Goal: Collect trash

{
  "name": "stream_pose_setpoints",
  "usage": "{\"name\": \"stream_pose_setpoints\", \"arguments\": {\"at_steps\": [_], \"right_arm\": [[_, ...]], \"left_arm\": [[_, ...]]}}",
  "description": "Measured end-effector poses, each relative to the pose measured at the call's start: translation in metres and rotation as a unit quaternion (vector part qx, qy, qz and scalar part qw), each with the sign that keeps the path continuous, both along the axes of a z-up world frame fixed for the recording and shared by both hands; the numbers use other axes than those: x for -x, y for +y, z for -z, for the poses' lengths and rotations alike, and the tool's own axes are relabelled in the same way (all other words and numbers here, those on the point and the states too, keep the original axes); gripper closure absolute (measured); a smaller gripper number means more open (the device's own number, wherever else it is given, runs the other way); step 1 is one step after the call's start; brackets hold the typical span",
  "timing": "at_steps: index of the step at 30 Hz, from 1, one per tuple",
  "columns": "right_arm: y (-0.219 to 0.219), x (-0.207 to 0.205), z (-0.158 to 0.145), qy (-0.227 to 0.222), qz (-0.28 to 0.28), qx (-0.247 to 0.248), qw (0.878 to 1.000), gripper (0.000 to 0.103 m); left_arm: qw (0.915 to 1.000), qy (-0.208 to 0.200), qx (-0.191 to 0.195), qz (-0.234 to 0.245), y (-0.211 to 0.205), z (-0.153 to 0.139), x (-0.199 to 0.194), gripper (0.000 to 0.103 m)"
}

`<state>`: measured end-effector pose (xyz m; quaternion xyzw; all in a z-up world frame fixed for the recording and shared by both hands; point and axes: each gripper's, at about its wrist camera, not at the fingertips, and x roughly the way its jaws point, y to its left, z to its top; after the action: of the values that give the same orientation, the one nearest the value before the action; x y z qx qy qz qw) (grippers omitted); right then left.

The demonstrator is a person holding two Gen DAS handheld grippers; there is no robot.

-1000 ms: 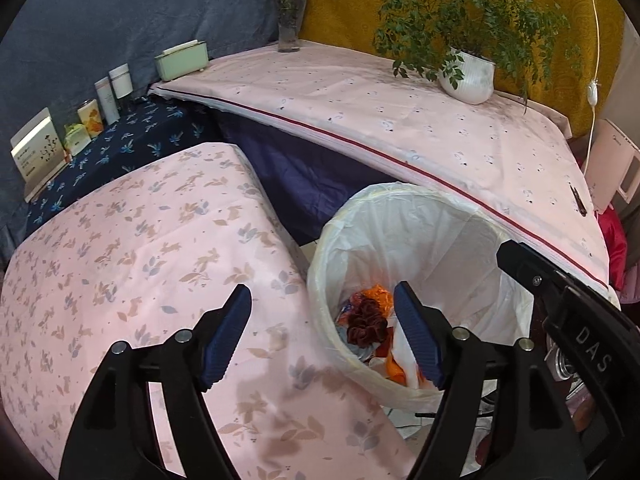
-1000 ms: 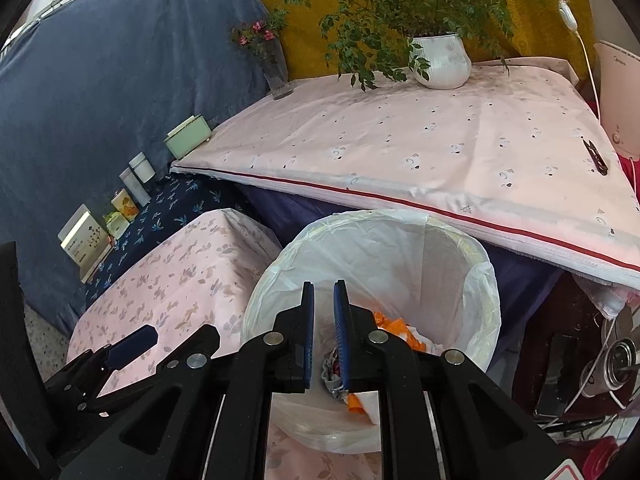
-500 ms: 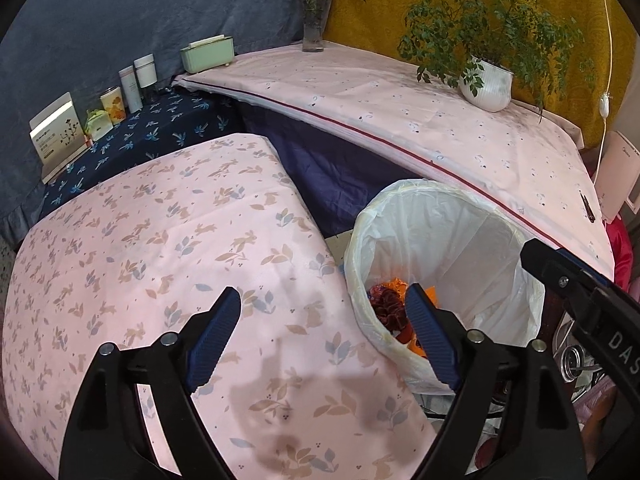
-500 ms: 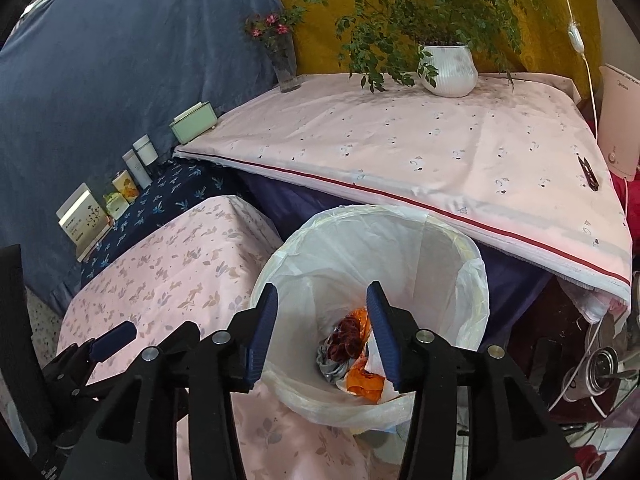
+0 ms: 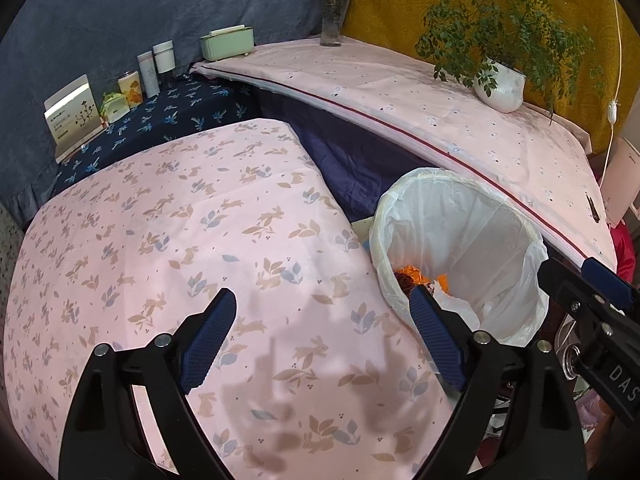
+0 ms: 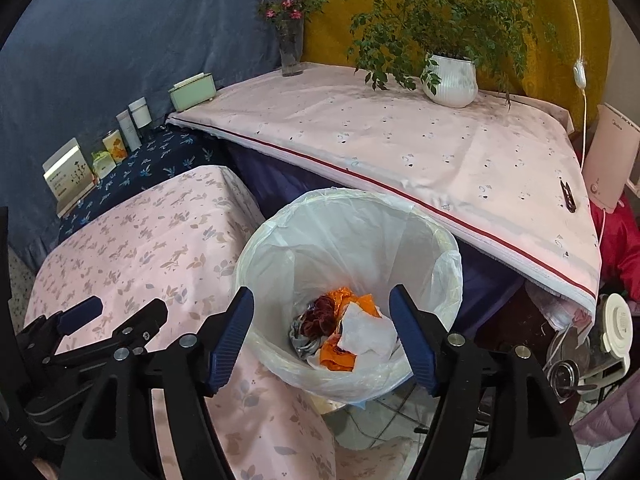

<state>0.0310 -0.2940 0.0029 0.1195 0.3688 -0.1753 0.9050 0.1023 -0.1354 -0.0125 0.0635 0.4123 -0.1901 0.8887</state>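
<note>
While both pairs of tongs hang spread wide with nothing between their blue pads, the right tongs [image 6: 322, 332] sit directly above the mouth of the trash bin [image 6: 448, 268], looking down into it, and the left tongs [image 5: 322, 334] hover over the pink rabbit-print cloth [image 5: 180, 240] that covers the low counter just beside the bin. The bin is lined with a white plastic bag, and at its bottom lies the trash [image 6: 340, 332]: a crumpled white tissue on top of orange wrappers, with a dark red scrap and something grey beside them. Behind the bin runs a higher counter under a pale pink cloth [image 6: 420, 152] with a red stripe along its edge. A black clip [image 6: 567, 196] lies near its right end. Farther back stand a white potted plant [image 6: 450, 80], a glass vase of pink flowers [image 6: 291, 50] and a pale green box [image 6: 192, 90]. To the left, small bottles and cartons [image 5: 148, 72] line a dark blue floral cloth against a blue drape; a mustard drape hangs behind the plant.
</note>
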Motion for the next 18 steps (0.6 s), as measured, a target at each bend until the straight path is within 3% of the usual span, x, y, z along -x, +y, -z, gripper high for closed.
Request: {"name": "stream_pose_setpoints", "arguments": {"at_steps": [6, 8, 18], "right_arm": [[0.016, 0.006, 0.002, 0.013, -0.009, 0.036, 0.999, 0.033], [0.022, 0.009, 0.005, 0.018, -0.011, 0.044, 0.999, 0.023], [0.033, 0.024, 0.016, 0.034, -0.005, 0.060, 0.998, 0.019]], "left_arm": [[1.0000, 0.000, -0.006, -0.006, 0.010, 0.005, 0.008, 0.019], [0.9999, 0.002, -0.008, -0.007, 0.013, 0.007, 0.010, 0.019], [0.9997, 0.003, -0.018, -0.018, 0.025, 0.017, 0.020, 0.019]]}}
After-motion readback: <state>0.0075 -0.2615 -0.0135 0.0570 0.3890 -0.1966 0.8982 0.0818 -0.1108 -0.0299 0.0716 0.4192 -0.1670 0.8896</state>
